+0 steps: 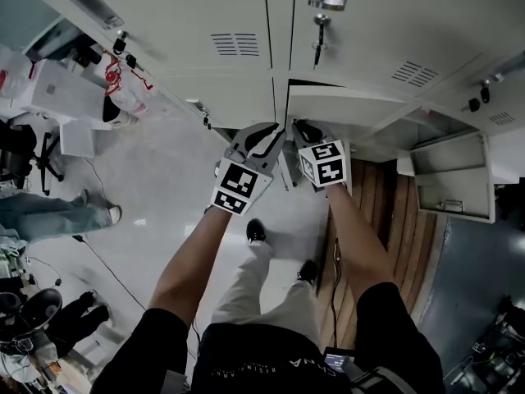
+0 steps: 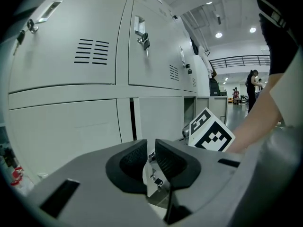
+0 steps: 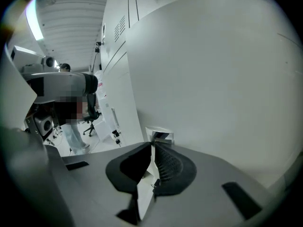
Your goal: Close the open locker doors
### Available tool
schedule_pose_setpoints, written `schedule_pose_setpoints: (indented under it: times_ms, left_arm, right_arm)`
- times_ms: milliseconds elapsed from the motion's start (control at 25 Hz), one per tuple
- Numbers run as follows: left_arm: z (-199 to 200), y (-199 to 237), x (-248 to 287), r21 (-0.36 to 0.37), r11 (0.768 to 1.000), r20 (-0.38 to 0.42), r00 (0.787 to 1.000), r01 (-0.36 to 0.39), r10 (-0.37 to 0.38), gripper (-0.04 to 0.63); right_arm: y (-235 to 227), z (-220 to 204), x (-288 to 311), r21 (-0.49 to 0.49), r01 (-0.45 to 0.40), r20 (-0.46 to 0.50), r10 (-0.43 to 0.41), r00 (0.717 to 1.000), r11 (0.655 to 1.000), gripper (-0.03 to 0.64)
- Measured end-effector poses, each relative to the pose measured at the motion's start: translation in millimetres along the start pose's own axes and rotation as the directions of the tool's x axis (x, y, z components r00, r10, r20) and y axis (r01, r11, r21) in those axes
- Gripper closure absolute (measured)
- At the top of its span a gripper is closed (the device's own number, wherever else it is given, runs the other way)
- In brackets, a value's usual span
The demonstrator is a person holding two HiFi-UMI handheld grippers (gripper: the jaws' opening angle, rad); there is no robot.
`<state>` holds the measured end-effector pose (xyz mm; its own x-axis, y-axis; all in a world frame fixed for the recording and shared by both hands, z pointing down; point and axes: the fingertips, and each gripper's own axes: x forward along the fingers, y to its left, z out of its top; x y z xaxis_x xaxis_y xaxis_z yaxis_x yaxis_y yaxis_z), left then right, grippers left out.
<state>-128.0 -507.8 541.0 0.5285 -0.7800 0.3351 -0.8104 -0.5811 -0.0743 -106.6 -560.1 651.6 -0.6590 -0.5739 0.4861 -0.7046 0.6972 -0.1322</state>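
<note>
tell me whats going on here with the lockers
A person faces a bank of white lockers with a gripper in each hand. The right gripper, jaws almost together and empty, sits right at the recessed handle of a locker door that stands ajar, seemingly to push it shut. The left gripper, jaws slightly apart and empty, is alongside. Further right a second locker door hangs wide open.

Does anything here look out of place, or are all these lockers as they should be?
Yes. Most lockers sit shut and flush, but an open door at the lower right hangs wide, its inner side and latch showing. A second door in the middle stands ajar.
</note>
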Motion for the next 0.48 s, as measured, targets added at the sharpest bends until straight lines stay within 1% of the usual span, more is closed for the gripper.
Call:
schedule_pose_setpoints:
  times_ms: [240, 480]
  left_arm:
    - [-1.4, 14.2, 2.8, 0.004, 1.000, -0.005, 1.000, 0.007, -0.007, 0.538]
    - [-1.0, 17.8, 8.2, 0.004, 1.000, -0.004, 1.000, 0.022, -0.022, 0.540]
  right_arm:
    - [-8.6, 7.8, 10.7, 0.023, 0.035, 0.007, -0.035, 0.999, 0.999, 0.571]
    - [-13.6, 12.0, 16.3, 0.032, 0.055, 0.009, -0.055, 0.998, 0.998, 0.574]
